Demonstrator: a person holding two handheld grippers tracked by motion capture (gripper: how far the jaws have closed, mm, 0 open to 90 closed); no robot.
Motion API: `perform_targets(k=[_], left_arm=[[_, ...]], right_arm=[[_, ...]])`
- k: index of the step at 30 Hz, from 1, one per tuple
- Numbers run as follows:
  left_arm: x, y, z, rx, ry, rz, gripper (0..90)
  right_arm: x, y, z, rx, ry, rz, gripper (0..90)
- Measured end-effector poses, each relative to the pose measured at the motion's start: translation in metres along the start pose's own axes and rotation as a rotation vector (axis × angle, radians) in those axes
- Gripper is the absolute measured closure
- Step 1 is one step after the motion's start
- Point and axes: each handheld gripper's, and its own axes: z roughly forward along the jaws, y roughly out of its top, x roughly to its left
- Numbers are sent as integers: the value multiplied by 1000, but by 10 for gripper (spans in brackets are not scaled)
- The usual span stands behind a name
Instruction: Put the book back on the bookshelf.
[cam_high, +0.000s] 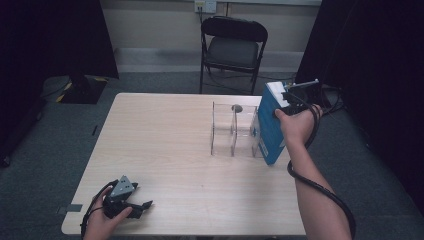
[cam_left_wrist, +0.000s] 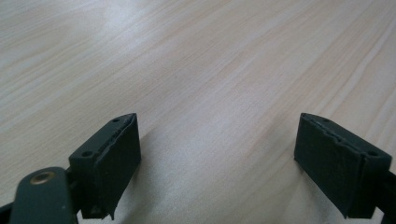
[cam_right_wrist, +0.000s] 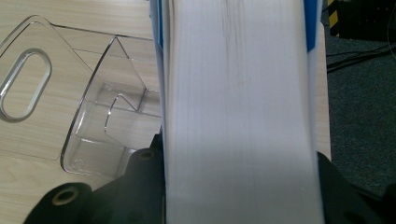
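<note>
Right claw (cam_high: 292, 100) clamps blue book (cam_high: 270, 131) beside clear rack (cam_high: 232, 129).

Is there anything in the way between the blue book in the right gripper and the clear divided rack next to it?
Nothing visible blocks it. The blue book, clamped in the right gripper, is tilted right beside the clear rack. The compartments look empty apart from the rack's own dividers.

Matt pale wood-grain table (cam_high: 165, 150), glossy clear plastic rack (cam_high: 232, 129), blue-covered book (cam_high: 270, 130) with white paper pages.
</note>
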Motion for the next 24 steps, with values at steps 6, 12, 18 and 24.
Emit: perform_targets(k=[6,12,18,24], left_arm=[[0,0,0,2,2,9,142],[0,0,0,2,1,9,142],[-1,-1,0,-2,-8,0,142],[-1,-1,0,-1,-8,3,142]], right_arm=[[1,0,1,-7,-2,-6,617],[2,1,2,-14,-2,-7,614],[4,2,3,-22,-6,-8,612],[3,2,4,-30,-4,-10,610]])
